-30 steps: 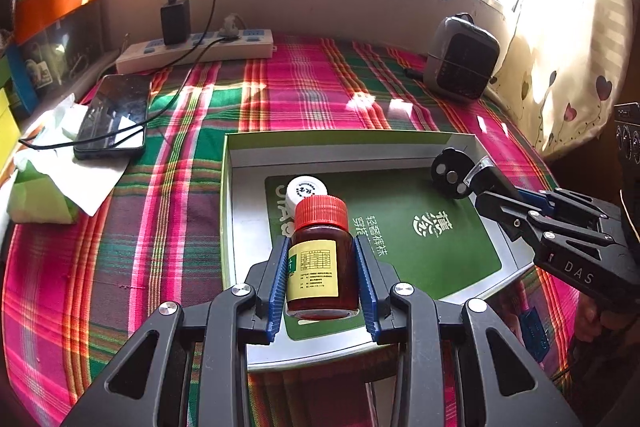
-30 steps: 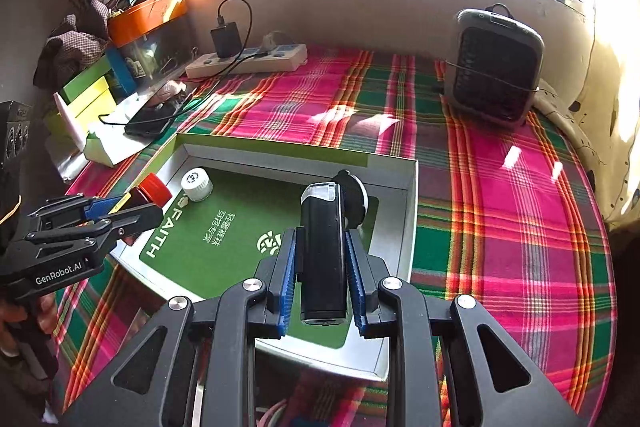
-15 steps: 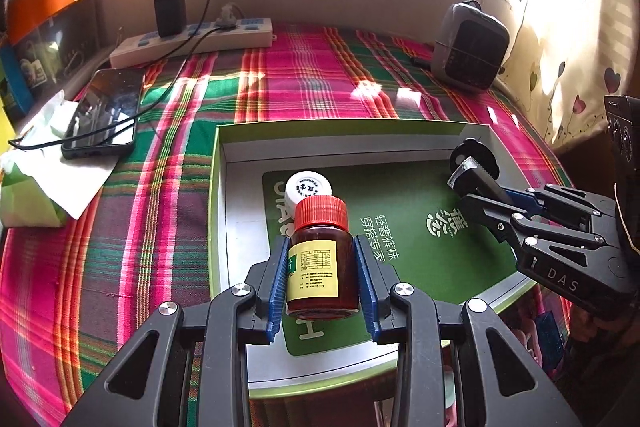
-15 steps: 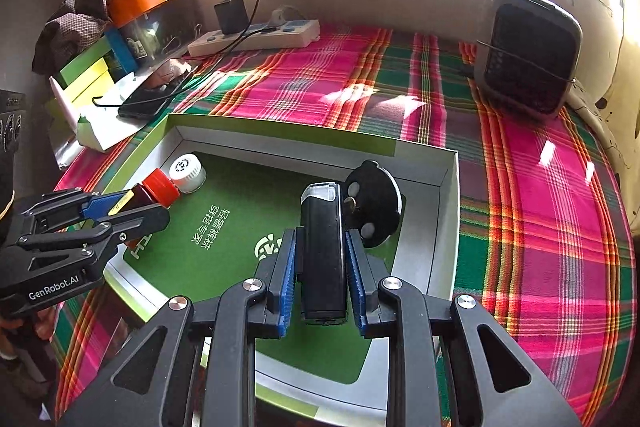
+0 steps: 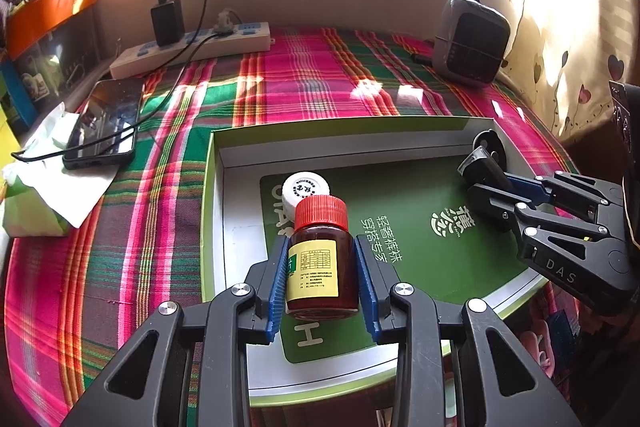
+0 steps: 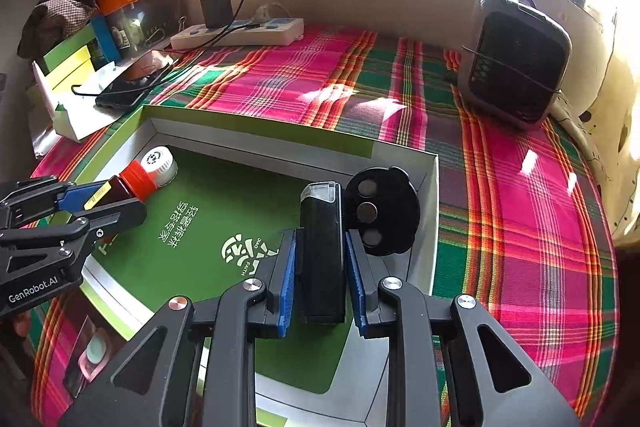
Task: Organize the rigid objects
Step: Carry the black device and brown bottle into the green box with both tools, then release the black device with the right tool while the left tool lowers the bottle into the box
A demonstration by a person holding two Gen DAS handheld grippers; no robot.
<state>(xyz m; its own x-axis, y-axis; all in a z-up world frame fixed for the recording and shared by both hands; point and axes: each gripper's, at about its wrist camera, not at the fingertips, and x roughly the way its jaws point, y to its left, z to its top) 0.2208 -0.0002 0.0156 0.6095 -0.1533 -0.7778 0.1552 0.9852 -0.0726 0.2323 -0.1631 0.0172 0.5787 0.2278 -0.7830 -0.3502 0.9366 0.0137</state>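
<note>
My left gripper [image 5: 322,277] is shut on a brown bottle [image 5: 322,267] with a red cap and yellow label, held over the near left part of a shallow green box [image 5: 208,187]. A white-capped bottle [image 5: 305,189] stands in the box just behind it. My right gripper [image 6: 320,267] is shut on a black rectangular device [image 6: 322,247], over the box's right side [image 6: 434,195]. A black round disc [image 6: 382,211] sits just beyond it by the box's right wall. The left gripper [image 6: 100,205] also shows in the right wrist view.
The box lies on a pink and green plaid cloth [image 5: 304,83]. A phone [image 5: 104,125] on its cable and tissue lie at the left. A power strip [image 5: 192,51] with charger is at the back. A grey heater [image 6: 516,67] stands at the back right.
Both grippers have moved forward over the box with their objects still held. The right gripper's device is now closer to the black disc at the right wall.
</note>
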